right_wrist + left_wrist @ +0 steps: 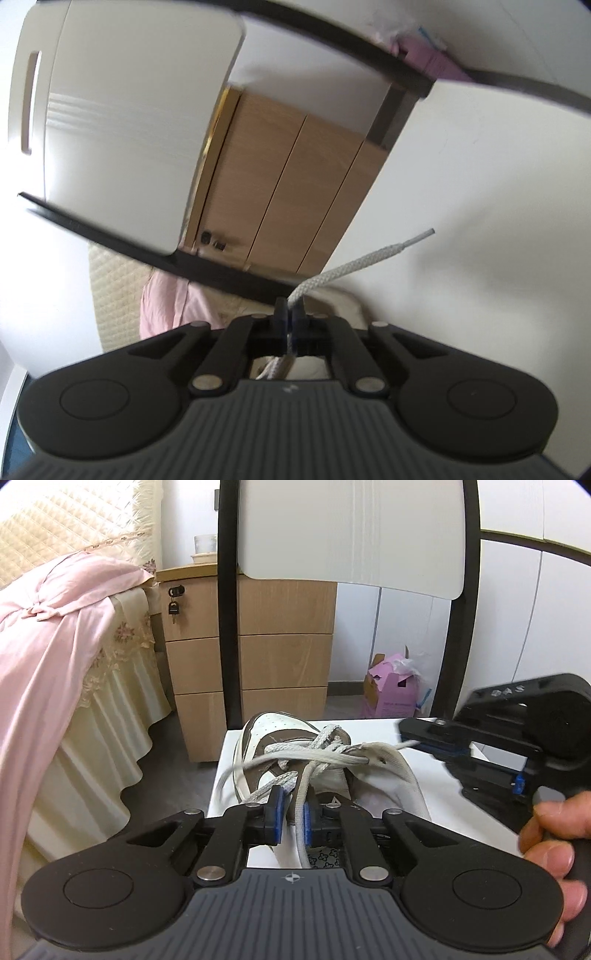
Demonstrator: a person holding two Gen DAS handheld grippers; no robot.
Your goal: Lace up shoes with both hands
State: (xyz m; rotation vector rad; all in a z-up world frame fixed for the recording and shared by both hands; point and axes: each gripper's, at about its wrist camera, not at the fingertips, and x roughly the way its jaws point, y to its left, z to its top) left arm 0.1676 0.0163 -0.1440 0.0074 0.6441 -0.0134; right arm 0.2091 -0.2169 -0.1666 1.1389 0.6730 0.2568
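Left wrist view: left claw (291, 814) pinches one lace (302, 812) at 6 o'clock of the shoe (295, 753); right claw (290, 315) clamps the lace end (354, 264).

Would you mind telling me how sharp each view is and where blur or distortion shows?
Left wrist view: mostly sharp, fisheye bending the chair frame; right gripper and the loose lace loop are motion-smeared. Right wrist view: tilted and softer, the chair frame streaked, though the lace tip stays crisp.

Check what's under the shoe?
The shoe sits on a white chair seat; bare seat shows to its right and beyond it. A patterned patch peeks out near the left gripper. The contact under the sole is covered.
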